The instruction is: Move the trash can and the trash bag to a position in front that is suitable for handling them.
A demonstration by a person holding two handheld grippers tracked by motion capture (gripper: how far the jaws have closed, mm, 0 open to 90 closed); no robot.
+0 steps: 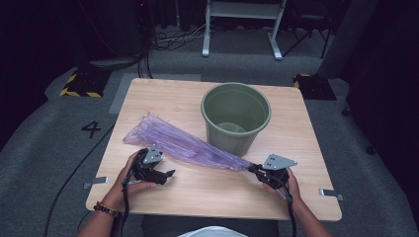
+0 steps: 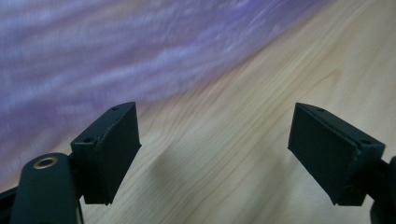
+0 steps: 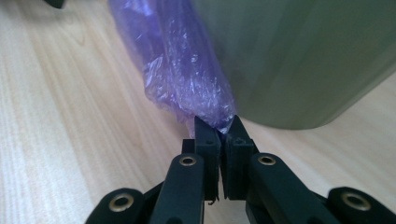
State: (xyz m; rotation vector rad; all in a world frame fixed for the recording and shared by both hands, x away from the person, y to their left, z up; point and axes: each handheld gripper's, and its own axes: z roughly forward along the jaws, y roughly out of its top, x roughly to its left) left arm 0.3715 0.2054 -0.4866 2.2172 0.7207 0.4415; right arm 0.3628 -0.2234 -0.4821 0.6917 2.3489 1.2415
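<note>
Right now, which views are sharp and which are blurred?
High view: evenly lit table, dim surroundings. Left gripper view: purple bag smeared by blur, fingers crisp, casting a soft shadow. Right gripper view: bag wrinkles sharp with small glints, green bin slightly soft.

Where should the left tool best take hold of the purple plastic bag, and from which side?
Probably the wide loose end of the purple bag, approached from the near table edge: the left tool is open beside it, and the right tool already pinches the narrow end.
</note>
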